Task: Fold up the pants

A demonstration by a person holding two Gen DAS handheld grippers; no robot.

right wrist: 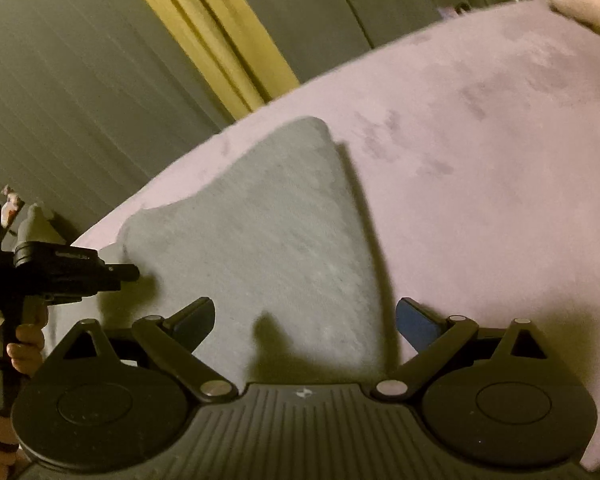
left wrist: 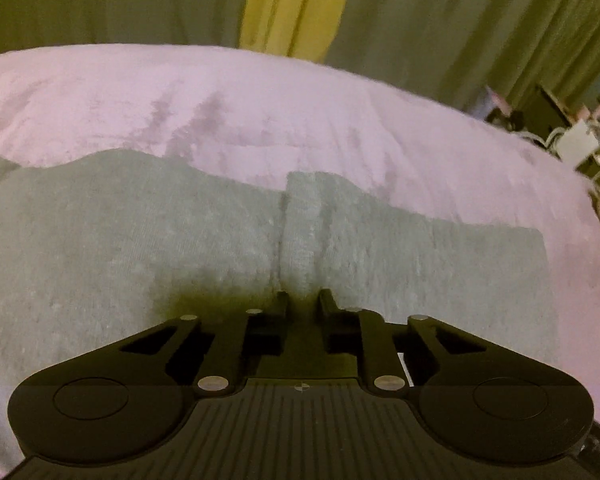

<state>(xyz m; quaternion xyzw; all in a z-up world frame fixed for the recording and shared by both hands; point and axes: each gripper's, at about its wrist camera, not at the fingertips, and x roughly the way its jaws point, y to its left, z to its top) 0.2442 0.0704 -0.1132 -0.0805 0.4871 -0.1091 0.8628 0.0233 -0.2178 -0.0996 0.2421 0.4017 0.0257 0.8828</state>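
Left wrist: left gripper (left wrist: 303, 298) jaws closed, pinching a ridge of grey pants (left wrist: 140, 240) spread on pink blanket (left wrist: 260, 92). Right wrist: right gripper (right wrist: 306, 320) wide open, holding nothing, above pants.

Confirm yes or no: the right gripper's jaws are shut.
No: the right gripper has its jaws spread wide above the grey pants.

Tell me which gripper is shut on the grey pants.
The left gripper: its fingers pinch a fold of the pants. The right gripper stands wide open.
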